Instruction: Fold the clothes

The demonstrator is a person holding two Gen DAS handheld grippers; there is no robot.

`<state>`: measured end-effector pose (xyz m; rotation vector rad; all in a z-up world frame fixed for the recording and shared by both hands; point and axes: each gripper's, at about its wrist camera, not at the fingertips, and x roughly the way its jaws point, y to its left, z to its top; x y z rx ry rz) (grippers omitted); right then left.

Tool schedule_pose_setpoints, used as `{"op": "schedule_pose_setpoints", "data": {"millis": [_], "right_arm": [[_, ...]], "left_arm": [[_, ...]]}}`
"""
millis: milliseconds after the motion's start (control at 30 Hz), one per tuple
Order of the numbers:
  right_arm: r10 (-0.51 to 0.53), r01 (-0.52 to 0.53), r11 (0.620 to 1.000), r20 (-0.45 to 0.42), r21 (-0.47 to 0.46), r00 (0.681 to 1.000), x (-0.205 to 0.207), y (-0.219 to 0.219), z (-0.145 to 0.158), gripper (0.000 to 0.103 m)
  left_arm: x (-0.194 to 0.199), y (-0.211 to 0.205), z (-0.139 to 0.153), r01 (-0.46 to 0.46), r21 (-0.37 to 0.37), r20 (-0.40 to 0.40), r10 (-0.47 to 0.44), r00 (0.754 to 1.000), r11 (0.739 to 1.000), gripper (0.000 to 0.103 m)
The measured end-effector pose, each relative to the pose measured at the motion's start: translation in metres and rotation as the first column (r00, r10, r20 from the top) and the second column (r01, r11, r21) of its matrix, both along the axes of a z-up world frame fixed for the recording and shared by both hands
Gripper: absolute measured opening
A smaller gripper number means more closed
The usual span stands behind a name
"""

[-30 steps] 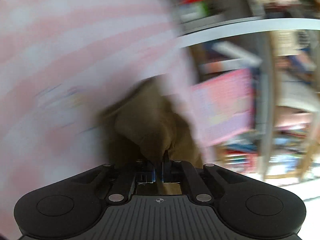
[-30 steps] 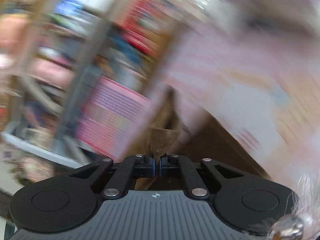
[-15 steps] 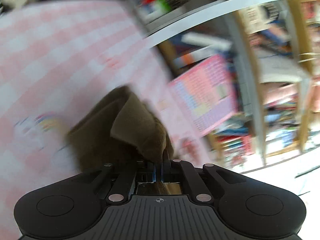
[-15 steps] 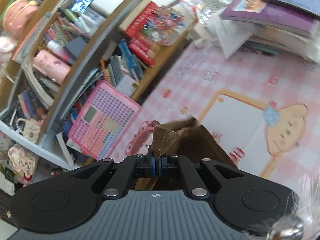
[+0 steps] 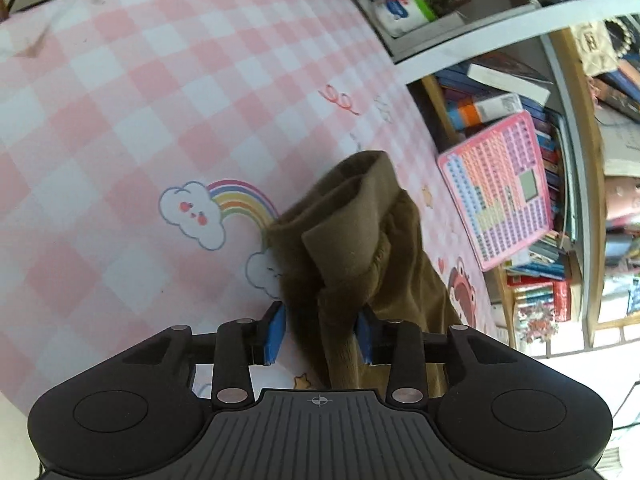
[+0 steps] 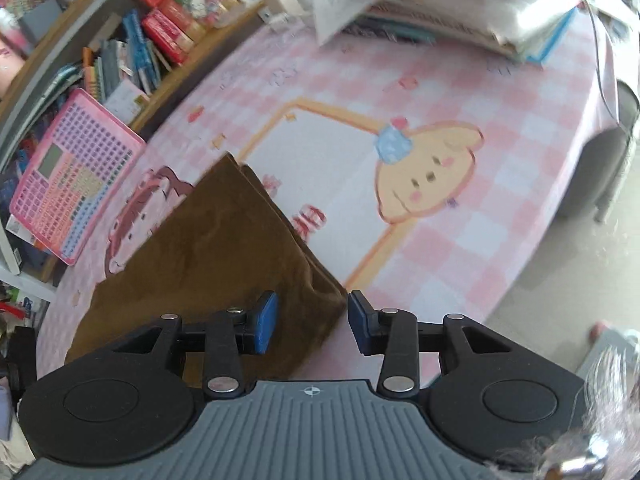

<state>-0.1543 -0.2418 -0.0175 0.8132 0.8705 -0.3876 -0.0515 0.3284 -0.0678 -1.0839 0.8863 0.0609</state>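
Observation:
A brown garment (image 5: 360, 240) lies bunched on the pink checked tablecloth (image 5: 140, 100). In the left wrist view my left gripper (image 5: 322, 330) is open, its blue pads apart on either side of a fold of the cloth. In the right wrist view the same garment (image 6: 208, 248) lies flat in folded layers, and my right gripper (image 6: 312, 322) is open just over its near corner.
A bookshelf (image 5: 560, 160) with a pink keyboard toy (image 5: 504, 188) stands beyond the table's far edge. A stack of books and papers (image 6: 460, 4) sits at the table's far right. The table edge and floor (image 6: 560, 280) lie to the right.
Both grippers were shut on the brown garment and carried it fast over the table. Now the garment rests on the cloth and both grippers have opened.

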Motion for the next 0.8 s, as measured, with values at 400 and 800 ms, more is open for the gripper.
{"op": "schedule_pose_setpoints", "data": {"millis": [400,800], "right_arm": [[0.031,-0.031,0.999,0.004,-0.014,1.0,0.047,0.006,-0.018,0.011],[0.138,-0.136,0.99,0.184,-0.02,0.973,0.096,0.006,0.009,0.01]], "left_arm": [[0.027,-0.016,-0.014,-0.123,-0.053,-0.013,0.123,0.992,0.991,0.012],[0.026,-0.016,0.035,-0.064,0.029,0.263,0.054,0.963,0.997,0.005]]}}
